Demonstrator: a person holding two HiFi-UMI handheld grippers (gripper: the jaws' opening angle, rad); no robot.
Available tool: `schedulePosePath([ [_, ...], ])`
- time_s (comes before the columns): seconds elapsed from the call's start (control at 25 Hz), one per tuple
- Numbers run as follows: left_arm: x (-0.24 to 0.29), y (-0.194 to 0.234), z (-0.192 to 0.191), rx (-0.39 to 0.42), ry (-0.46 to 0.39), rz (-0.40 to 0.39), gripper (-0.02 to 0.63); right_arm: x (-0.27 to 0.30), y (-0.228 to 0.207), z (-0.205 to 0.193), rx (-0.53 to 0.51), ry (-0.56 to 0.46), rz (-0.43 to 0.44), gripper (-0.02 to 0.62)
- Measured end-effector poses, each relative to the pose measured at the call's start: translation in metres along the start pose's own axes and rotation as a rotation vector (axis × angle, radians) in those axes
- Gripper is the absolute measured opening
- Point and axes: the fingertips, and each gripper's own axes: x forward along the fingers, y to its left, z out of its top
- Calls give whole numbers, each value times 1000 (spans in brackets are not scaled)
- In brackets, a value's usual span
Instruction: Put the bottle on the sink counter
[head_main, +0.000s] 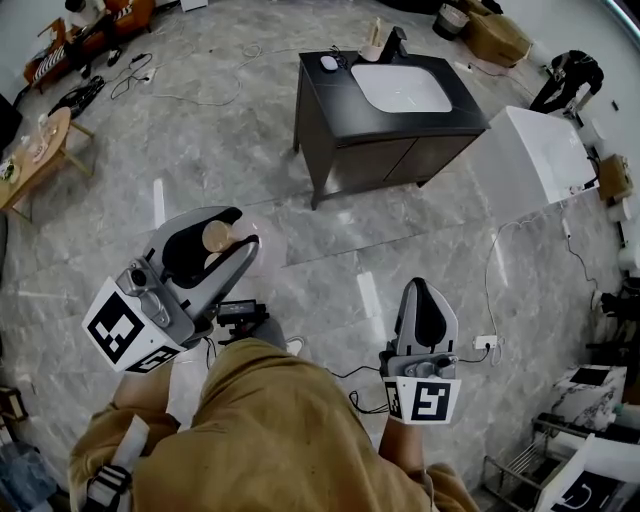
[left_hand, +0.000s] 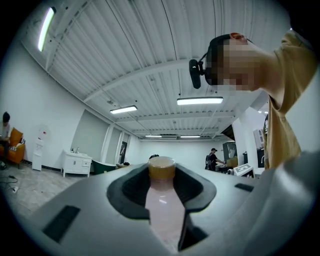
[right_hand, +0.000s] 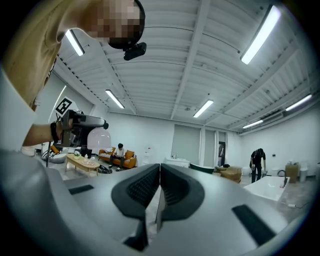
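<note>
Left gripper view | left claw (left_hand: 162, 169), textured pads (left_hand: 131, 189) | clamps smooth pink bottle (left_hand: 162, 212)

Grey, black-padded left tongs (head_main: 238, 230), right tongs (head_main: 419, 286) — mustard clothing (head_main: 275, 430).

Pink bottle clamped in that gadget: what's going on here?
A person holds a two-jaw gripper in each hand. The left gripper has a pink bottle with a tan cap clamped between its jaws. The right gripper is closed and empty. The dark sink counter with its white basin stands ahead across the room, so the bottle has not yet been set down there.
</note>
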Motion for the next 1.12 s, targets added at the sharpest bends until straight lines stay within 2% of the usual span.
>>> schedulePosePath([
  [0.4, 17, 32, -10, -11, -2, -4, 130, 22, -11, -5, -15, 4, -32, 6],
  [0.84, 72, 102, -7, -5, 17, -65, 130, 116, -30, -7, -8, 19, -53, 6],
  [1.12, 105, 156, -9, -33, 32, -84, 130, 172, -43, -4, -12, 39, -78, 6],
])
